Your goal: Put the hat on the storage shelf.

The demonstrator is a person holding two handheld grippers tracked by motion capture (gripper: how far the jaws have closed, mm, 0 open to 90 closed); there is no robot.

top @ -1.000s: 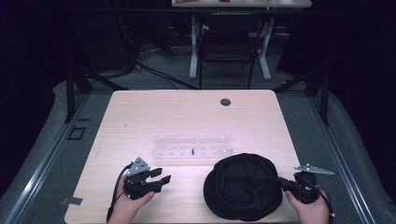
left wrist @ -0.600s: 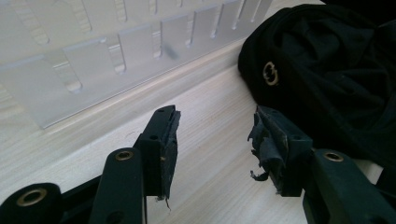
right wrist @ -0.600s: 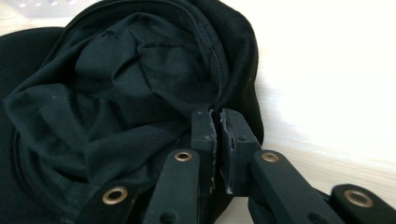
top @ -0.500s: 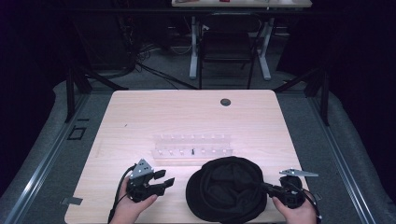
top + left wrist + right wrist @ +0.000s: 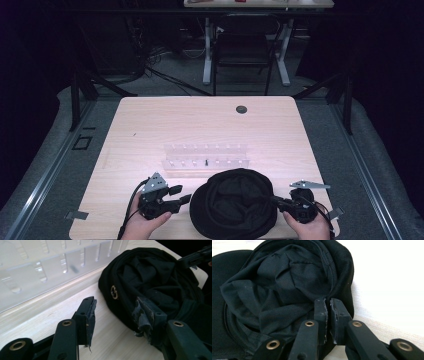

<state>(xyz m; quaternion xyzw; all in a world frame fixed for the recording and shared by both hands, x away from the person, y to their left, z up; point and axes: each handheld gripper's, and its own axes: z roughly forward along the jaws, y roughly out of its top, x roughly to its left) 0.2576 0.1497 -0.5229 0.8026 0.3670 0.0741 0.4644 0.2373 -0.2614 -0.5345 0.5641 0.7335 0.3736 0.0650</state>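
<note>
High view first, reading from the left: the left gripper (image 5: 183, 200) sits low at the near edge of the table (image 5: 150, 125), held in a hand, its jaws spread wide and aimed rightward at the black hat (image 5: 235, 202). In the left gripper view those jaws stand well apart with bare wood between them; the right-hand jaw is touching or just over the hat's near rim, and nothing is clamped. A small gold emblem (image 5: 114, 292) shows on the hat's outer band there. Behind the hat, across the middle of the table, stands a clear plastic rack (image 5: 206, 156), near the hat but apart from it.

The hat lies toward the near edge, right of centre, upside down: its opening faces up, and the crumpled lining shows inside. From above it looks nearly round, perhaps a little wider left to right, so I cannot call a firm long axis.

At the right, the right gripper (image 5: 276, 201) comes in from the hat's right side. In the right gripper view (image 5: 328, 303) its jaws are pinched nearly together on the hat's rim fabric, so it has hold of the brim.

My read is that the step in hand is positioning or turning the hat, with one side gripped. The next move would call for the left jaws to advance over the left rim and close, so both sides are held before any lift or flip.
</note>
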